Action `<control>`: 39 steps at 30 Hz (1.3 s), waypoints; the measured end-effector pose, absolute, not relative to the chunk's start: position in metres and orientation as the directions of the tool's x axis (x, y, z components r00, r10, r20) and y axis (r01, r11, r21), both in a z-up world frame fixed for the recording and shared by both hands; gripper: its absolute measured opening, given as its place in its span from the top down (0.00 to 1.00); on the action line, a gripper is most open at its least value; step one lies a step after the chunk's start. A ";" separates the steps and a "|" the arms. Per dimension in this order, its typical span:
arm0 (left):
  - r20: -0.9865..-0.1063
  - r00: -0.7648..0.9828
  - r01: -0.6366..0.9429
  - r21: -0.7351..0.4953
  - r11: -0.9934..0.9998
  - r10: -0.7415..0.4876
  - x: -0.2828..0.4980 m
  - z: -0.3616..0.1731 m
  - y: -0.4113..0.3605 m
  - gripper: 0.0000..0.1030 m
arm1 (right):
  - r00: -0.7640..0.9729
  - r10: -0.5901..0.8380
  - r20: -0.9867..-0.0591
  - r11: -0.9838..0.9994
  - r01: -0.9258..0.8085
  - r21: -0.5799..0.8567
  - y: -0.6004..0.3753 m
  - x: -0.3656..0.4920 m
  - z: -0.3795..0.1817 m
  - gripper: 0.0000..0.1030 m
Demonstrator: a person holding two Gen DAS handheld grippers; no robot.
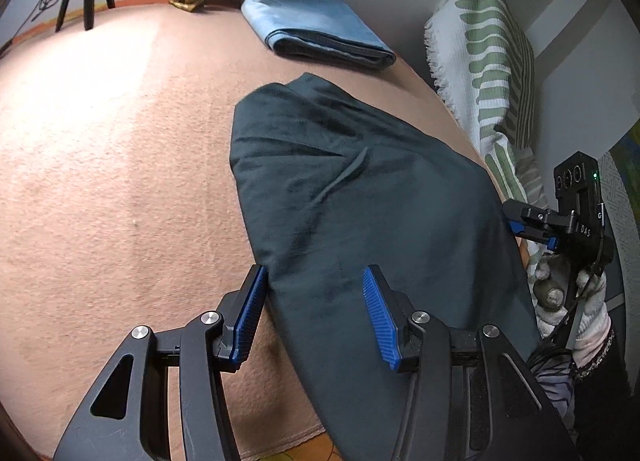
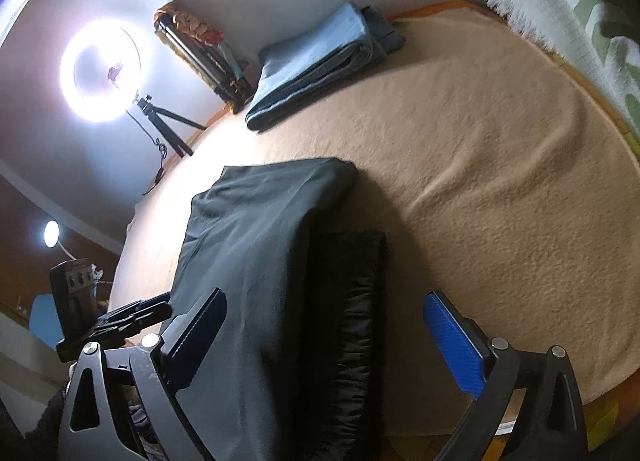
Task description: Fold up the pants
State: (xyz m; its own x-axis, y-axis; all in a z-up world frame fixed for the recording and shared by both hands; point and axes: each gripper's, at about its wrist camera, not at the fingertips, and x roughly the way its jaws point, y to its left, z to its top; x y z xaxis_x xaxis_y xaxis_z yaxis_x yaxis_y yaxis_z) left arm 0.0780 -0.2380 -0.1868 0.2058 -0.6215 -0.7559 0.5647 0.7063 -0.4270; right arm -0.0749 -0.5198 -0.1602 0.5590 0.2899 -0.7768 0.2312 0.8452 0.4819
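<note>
- Left wrist view: the dark pants (image 1: 360,201) lie folded lengthwise on the peach blanket (image 1: 120,181) that covers the bed, running away from the camera toward the folded blue cloth (image 1: 316,33).
- The left tongs (image 1: 316,317) stand part-way open over the near left edge of the pants. The left pad sits right at the fabric's edge and the right pad is over the cloth, but neither pad looks to be pressing, so I read nothing gripped.
- Risk here: closing from this stance could catch only the top layer, and the fold underneath would slide apart as the edge lifts.
- At the far right, the right tongs (image 1: 528,225) hover at the pants' other edge, close to the green-patterned pillow (image 1: 492,61). A wide swing could snag its fringe.
- Right wrist view: the right tongs (image 2: 324,333) are spread wide with the pants between the pads, untouched. No grip on this side.
- A black ribbed band, likely the waistband (image 2: 352,301), peeks out beside the upper layer, so the layers are not flush. Folding now would likely lock in that offset.
- The left tongs (image 2: 136,313) show at the left edge. If one side lifts before the other grips, the cloth would probably skew on the soft blanket.
</note>
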 end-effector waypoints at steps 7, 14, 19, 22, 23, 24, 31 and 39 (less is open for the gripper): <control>-0.747 0.195 0.563 -0.446 0.696 -0.636 0.084 -0.190 -0.241 0.53 | 0.497 0.357 -0.791 0.833 0.213 0.510 -0.519 -0.067 -0.175 0.02; -0.718 0.179 0.544 -0.497 0.676 -0.673 0.092 -0.192 -0.240 0.53 | 0.436 0.425 -0.794 0.842 0.131 0.523 -0.510 -0.062 -0.176 0.09; -0.702 0.169 0.552 -0.514 0.657 -0.692 0.092 -0.193 -0.245 0.54 | 0.429 0.404 -0.808 0.863 0.114 0.492 -0.508 -0.062 -0.176 0.17; -0.702 0.163 0.566 -0.510 0.648 -0.694 0.091 -0.193 -0.250 0.54 | 0.426 0.411 -0.806 0.861 0.108 0.496 -0.507 -0.064 -0.176 0.34; -0.702 0.163 0.572 -0.505 0.647 -0.693 0.090 -0.192 -0.252 0.54 | 0.426 0.415 -0.804 0.860 0.105 0.499 -0.508 -0.066 -0.175 0.39; -0.703 0.165 0.578 -0.499 0.645 -0.692 0.089 -0.192 -0.253 0.56 | 0.427 0.413 -0.804 0.862 0.102 0.497 -0.507 -0.067 -0.175 0.41; -0.709 0.173 0.603 -0.473 0.642 -0.684 0.089 -0.193 -0.263 0.68 | 0.456 0.436 -0.776 0.839 0.106 0.534 -0.510 -0.068 -0.178 0.32; -0.694 0.193 0.621 -0.461 0.634 -0.694 0.084 -0.187 -0.268 0.86 | 0.492 0.346 -0.799 0.890 0.097 0.446 -0.498 -0.075 -0.155 0.69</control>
